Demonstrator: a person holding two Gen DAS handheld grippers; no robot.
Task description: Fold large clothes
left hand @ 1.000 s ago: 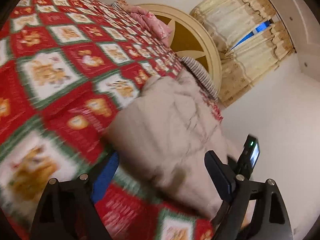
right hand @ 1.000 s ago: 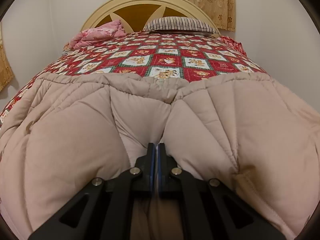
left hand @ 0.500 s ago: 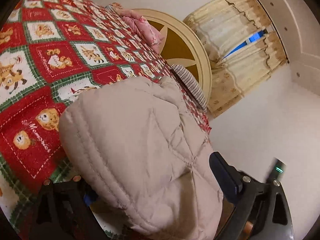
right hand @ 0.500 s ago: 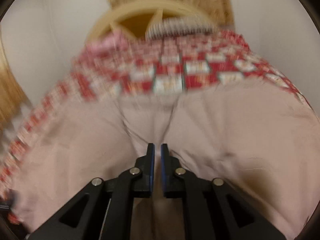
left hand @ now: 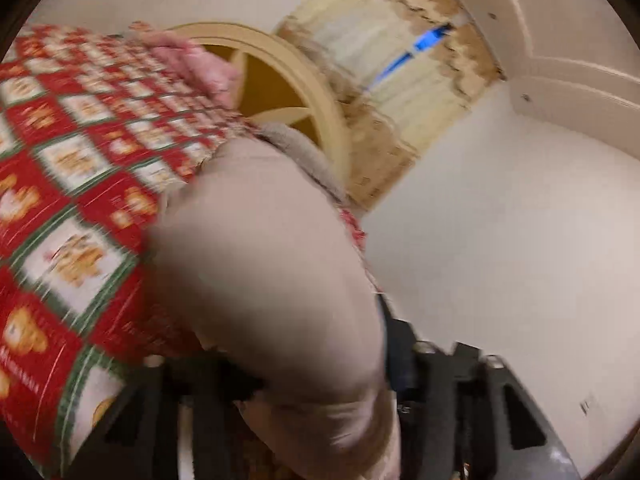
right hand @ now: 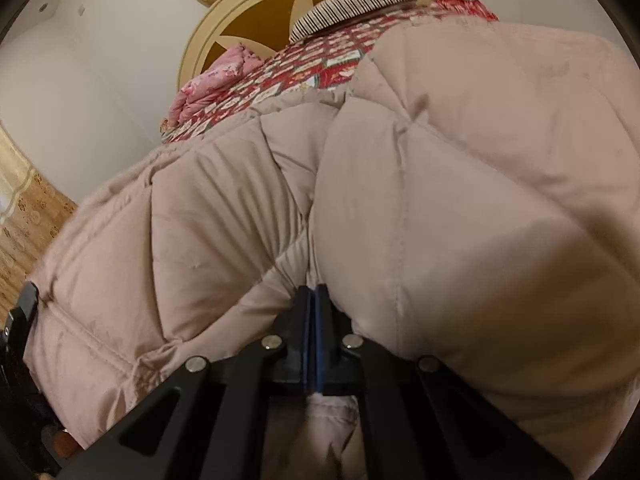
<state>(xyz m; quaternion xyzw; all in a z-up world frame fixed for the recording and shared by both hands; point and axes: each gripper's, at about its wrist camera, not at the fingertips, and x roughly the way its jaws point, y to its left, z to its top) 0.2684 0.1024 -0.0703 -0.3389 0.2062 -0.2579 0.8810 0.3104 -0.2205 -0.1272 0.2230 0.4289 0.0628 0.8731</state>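
Note:
A large beige quilted puffer coat (right hand: 460,168) lies on a bed with a red patchwork quilt (left hand: 72,200). My right gripper (right hand: 312,300) is shut on a fold of the coat near its lower edge, and the padded panels bulge up around it. In the left wrist view the coat (left hand: 272,264) fills the space between the jaws of my left gripper (left hand: 316,360). The view is blurred and the left fingertips are mostly hidden by the fabric. The left gripper's body also shows at the far left of the right wrist view (right hand: 20,320).
A round cream headboard (right hand: 256,12) stands at the far end of the bed with a striped pillow (right hand: 352,4) and a pink bundle (right hand: 212,84). Yellow curtains (left hand: 400,80) hang beyond. A white wall (left hand: 500,260) is to the right.
The right gripper has tilted and lifted the coat's edge while staying shut. The left gripper has moved in over the coat's end, which now bulges between its jaws.

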